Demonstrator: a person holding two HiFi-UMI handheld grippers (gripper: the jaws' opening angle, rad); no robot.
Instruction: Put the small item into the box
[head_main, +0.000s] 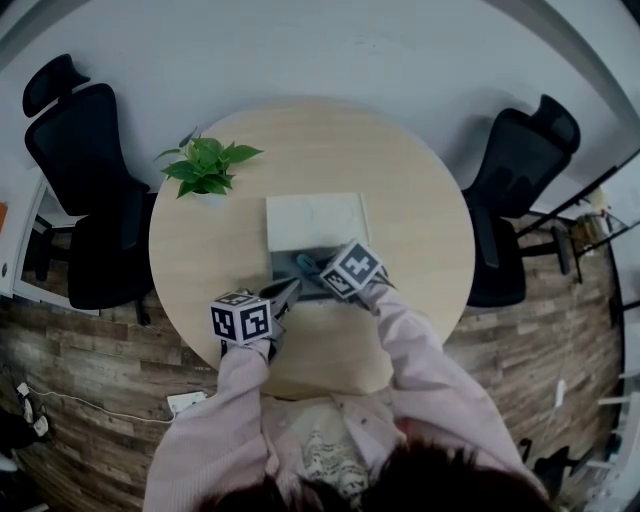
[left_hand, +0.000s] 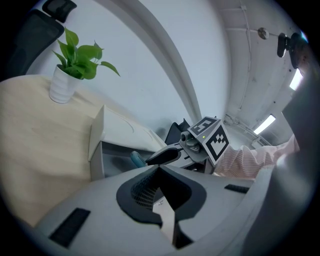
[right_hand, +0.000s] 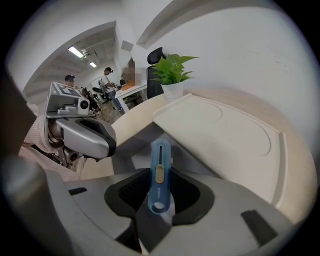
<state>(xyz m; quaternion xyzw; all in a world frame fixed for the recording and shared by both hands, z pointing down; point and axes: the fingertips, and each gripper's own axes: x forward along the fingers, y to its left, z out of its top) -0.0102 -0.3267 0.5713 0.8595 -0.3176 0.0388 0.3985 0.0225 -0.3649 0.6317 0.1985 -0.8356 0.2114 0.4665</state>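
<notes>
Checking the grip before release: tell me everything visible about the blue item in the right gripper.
The blue item is a slim, plastic-looking bar with a lengthwise slot, a tan slider button and a hole at its near end. The right gripper pinches that end; the rest sticks out past the jaws, over the grey box.

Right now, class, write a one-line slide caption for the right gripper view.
Right gripper holds a small blue slider item over the open grey box, cream lid beyond.

Pink striped sleeves (head_main: 425, 365); left gripper (head_main: 288, 291) and right gripper (head_main: 306, 266) grey, black-padded, bearing black-and-white marker cubes (head_main: 242, 318).
</notes>
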